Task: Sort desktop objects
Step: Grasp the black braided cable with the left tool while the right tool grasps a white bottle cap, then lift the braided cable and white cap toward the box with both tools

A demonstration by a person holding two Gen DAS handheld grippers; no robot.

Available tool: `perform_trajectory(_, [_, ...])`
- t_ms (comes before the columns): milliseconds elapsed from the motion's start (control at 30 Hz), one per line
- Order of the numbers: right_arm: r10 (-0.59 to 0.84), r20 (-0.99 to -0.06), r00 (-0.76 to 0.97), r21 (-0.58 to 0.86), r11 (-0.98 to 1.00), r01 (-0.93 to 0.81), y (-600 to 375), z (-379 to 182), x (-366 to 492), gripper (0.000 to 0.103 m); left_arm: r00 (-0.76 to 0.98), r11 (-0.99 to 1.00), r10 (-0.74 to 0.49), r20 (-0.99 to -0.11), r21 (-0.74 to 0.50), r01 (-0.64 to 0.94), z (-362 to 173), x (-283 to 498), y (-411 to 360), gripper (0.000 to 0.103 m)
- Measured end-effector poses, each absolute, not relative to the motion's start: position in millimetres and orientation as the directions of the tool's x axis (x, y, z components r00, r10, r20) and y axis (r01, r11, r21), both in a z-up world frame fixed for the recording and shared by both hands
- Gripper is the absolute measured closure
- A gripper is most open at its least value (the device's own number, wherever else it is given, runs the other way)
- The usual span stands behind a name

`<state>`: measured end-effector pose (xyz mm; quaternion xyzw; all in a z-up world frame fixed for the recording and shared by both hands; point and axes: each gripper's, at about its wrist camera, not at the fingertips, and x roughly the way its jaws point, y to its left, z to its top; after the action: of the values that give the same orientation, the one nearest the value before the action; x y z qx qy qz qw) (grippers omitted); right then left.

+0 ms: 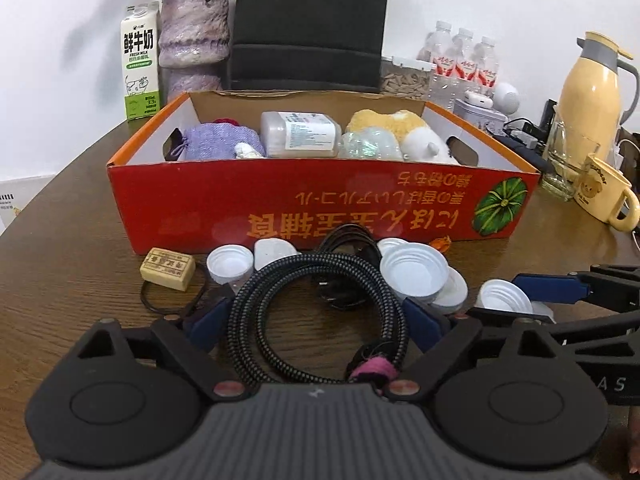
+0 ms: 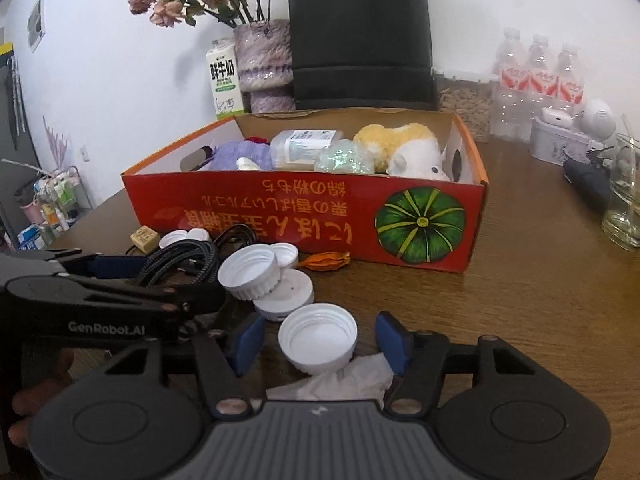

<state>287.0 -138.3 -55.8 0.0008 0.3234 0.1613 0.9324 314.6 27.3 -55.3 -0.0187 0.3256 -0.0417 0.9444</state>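
A coiled braided black cable (image 1: 256,300) with a pink tie lies on the brown table in front of the red cardboard box (image 1: 320,200). My left gripper (image 1: 320,316) is open, one blue pad on each side of the coil. Around it lie white caps (image 1: 414,272), a tan block (image 1: 168,268) and a black hair band (image 1: 160,304). My right gripper (image 2: 320,340) is open around an upturned white cap (image 2: 318,336), with a gap at each pad. A crumpled tissue (image 2: 340,384) lies under that cap.
The box (image 2: 280,208) holds a purple pouch, a bottle and plush toys. Behind it stand a milk carton (image 1: 140,68), a vase (image 1: 194,36) and a black bag (image 1: 308,20). A thermos (image 1: 592,88), a glass (image 1: 568,160) and a yellow mug (image 1: 604,196) crowd the right side.
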Motion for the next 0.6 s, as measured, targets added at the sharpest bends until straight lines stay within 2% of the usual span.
perform_trajectory(67, [0.278, -0.593, 0.755, 0.074, 0.953, -0.293, -138.0, -56.5, 280.4, 0.063, 0.790, 0.997, -0.077, -0.609, -0.048, 0.061, -55.2, 310.6, 23.0, 0.012])
perform_trajectory(300, [0.275, -0.548, 0.790, 0.107, 0.960, -0.260, -144.5, -45.6, 260.4, 0.064, 0.812, 0.998, -0.051, -0.582, -0.002, 0.061, -50.0, 283.1, 12.5, 0.013])
perform_trajectory(600, [0.279, -0.418, 0.865, 0.105, 0.960, -0.259, -146.0, 4.4, 210.1, 0.064, 0.906, 0.993, -0.018, -0.423, 0.096, 0.065, -5.0, 213.1, 1.2, 0.014])
